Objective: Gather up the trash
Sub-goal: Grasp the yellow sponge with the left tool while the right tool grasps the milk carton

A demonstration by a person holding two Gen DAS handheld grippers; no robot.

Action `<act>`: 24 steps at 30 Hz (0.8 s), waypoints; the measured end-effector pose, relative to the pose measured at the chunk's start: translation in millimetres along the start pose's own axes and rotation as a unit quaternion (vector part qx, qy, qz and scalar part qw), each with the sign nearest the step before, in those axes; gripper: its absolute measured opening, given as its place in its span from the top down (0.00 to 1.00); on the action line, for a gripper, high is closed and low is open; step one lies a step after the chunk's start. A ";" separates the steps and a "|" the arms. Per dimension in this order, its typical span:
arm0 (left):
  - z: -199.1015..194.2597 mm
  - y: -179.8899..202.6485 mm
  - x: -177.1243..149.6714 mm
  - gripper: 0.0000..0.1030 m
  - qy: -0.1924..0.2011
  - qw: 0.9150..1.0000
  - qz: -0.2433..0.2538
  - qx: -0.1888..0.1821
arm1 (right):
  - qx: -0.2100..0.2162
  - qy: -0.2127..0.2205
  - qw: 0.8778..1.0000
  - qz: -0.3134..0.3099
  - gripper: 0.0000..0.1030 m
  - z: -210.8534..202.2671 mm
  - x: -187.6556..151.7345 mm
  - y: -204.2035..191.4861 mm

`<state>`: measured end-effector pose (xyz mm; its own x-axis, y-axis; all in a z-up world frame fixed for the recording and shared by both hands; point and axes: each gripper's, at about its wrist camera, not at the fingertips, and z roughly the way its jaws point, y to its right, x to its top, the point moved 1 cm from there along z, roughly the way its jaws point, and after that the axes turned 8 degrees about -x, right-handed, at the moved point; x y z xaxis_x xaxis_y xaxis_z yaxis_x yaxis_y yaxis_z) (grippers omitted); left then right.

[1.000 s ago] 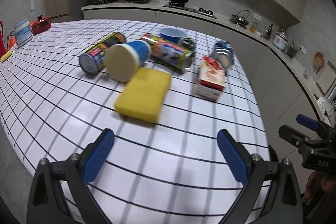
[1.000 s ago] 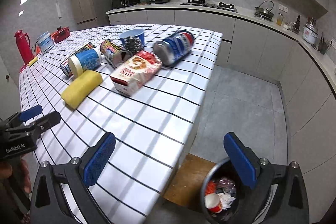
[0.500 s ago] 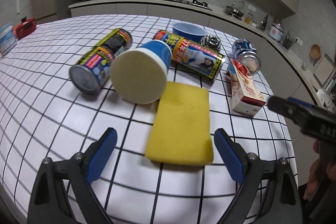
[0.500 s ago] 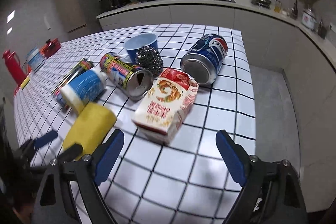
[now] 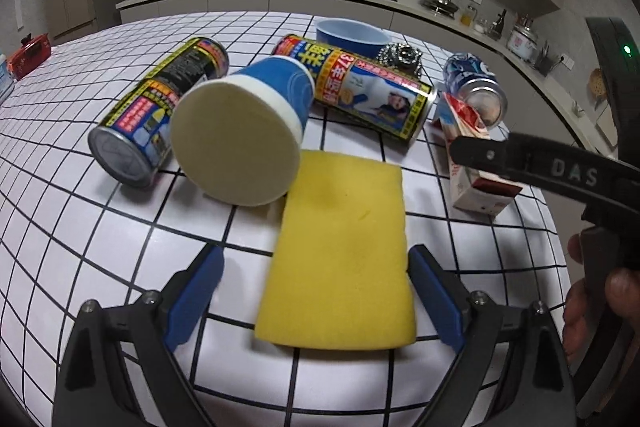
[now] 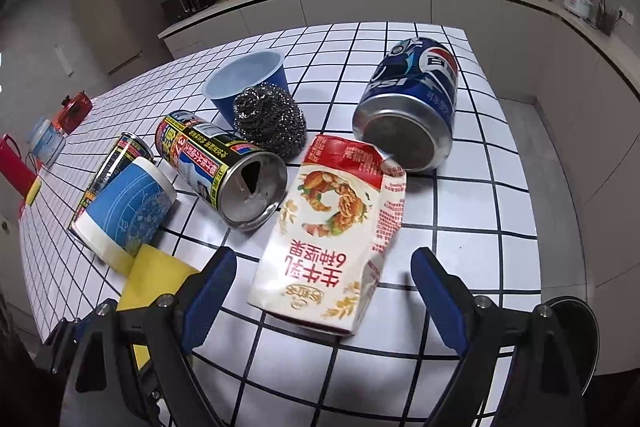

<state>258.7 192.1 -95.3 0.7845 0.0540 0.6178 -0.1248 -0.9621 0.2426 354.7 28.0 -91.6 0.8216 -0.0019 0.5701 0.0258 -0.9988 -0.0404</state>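
Observation:
My left gripper (image 5: pixel 316 291) is open, its jaws on either side of the near end of a yellow sponge (image 5: pixel 340 251) on the checked table. Behind it lie a blue paper cup (image 5: pixel 244 131) and two printed cans (image 5: pixel 160 111) (image 5: pixel 368 91). My right gripper (image 6: pixel 322 297) is open, straddling the near end of a red-and-white milk carton (image 6: pixel 332 239) lying flat. A Pepsi can (image 6: pixel 412 103) lies behind the carton, an open printed can (image 6: pixel 224 167) to its left. The right gripper's arm (image 5: pixel 560 179) crosses the left wrist view.
A steel scourer (image 6: pixel 270 121) leans on an upright blue cup (image 6: pixel 248 83). The table edge (image 6: pixel 532 227) runs along the right, with grey floor beyond. A dark bin rim (image 6: pixel 572 311) shows below it. A red flask (image 6: pixel 16 163) stands at the far left.
Both grippers have moved forward and down over the table. The left one has closed in on the sponge, the right one on the milk carton. Both stay open.

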 end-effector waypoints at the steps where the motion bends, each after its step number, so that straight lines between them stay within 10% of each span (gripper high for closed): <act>1: -0.2 0.2 -0.4 0.10 -0.001 1.000 0.001 0.003 | -0.005 -0.005 1.000 -0.002 0.12 3.1 0.0 -0.9; 6: 0.8 1.9 -0.3 0.19 -0.004 1.000 0.011 0.013 | -0.002 -0.017 1.000 -0.013 0.33 10.6 -3.7 -8.1; 10: -0.7 7.5 0.7 0.45 -0.003 1.000 0.029 0.004 | 0.007 -0.005 1.000 -0.015 0.43 -0.2 -10.2 -4.3; 24: -18.8 22.1 -10.4 0.48 0.017 1.000 0.015 -0.007 | 0.018 0.035 0.998 -0.042 0.47 -47.6 -42.3 24.8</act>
<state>236.3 175.3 -82.3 0.7587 0.0350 0.6505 -0.1563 -0.9596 0.2340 293.5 1.0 -77.6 0.7740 0.0771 0.6284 0.1145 -0.9932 -0.0192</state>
